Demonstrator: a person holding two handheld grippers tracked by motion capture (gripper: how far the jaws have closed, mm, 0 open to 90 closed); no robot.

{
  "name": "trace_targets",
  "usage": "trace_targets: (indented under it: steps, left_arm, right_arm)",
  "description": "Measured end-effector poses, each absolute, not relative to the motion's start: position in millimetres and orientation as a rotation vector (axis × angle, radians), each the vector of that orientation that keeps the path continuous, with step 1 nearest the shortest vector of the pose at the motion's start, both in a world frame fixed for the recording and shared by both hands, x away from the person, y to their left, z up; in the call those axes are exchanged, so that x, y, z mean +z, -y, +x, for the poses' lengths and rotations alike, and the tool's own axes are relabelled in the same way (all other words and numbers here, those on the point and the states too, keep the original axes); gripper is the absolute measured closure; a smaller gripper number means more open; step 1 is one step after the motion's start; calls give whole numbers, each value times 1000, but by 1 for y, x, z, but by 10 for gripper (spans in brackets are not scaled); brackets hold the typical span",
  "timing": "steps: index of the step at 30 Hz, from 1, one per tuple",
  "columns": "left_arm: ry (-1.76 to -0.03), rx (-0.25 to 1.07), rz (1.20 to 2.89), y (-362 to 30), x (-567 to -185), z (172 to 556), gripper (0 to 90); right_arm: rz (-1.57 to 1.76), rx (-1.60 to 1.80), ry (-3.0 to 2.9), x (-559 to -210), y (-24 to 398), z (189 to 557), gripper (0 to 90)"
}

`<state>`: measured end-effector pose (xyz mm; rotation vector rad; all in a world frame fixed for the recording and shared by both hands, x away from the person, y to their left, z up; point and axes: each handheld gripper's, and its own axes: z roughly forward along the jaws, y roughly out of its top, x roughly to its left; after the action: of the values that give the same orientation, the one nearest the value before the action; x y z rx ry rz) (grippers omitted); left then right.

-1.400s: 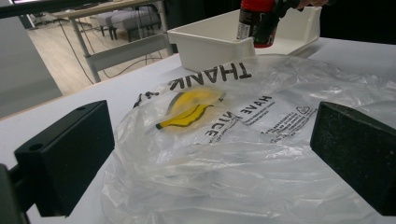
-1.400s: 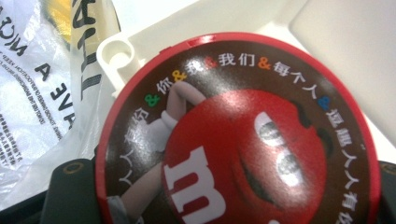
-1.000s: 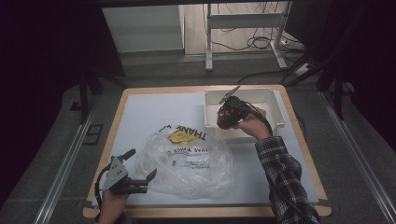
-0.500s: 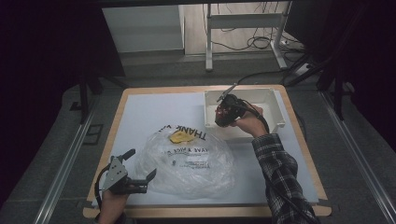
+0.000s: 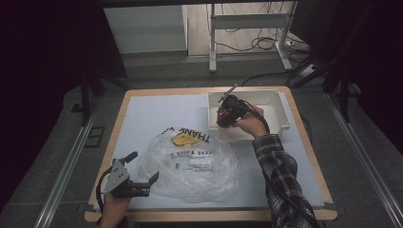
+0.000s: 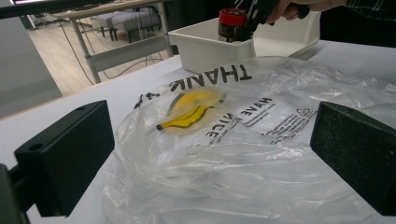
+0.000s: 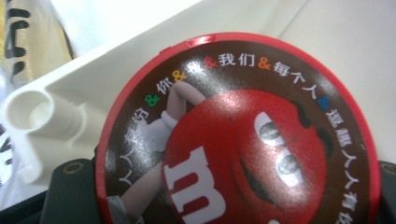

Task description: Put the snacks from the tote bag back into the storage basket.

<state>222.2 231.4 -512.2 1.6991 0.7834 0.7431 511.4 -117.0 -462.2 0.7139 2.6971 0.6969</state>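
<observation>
My right tool (image 5: pixel 227 114), clamped on the red-lidded candy jar (image 7: pixel 238 135), holds it over the white bin's (image 5: pixel 280 124) near-left corner, likely for bagging, while my left tool (image 5: pixel 140 186), jaws apart, waits at the plastic bag (image 5: pixel 195 164) on the surface (image 5: pixel 142 118).

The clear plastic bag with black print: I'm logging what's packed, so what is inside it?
Inside the clear plastic bag, a yellow item shows through near the printed end. Its exact nature is unclear; crumpled folds hide whatever else may lie deeper in.
</observation>
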Motion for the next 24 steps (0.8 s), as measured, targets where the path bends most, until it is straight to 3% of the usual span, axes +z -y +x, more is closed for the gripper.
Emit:
trace_targets:
  steps: [24]
  left_arm:
    - [-785, 741, 1696, -232, -512, 222, 0]
  right_arm:
    - [649, 668, -2785, -486, 109, 534, 256]
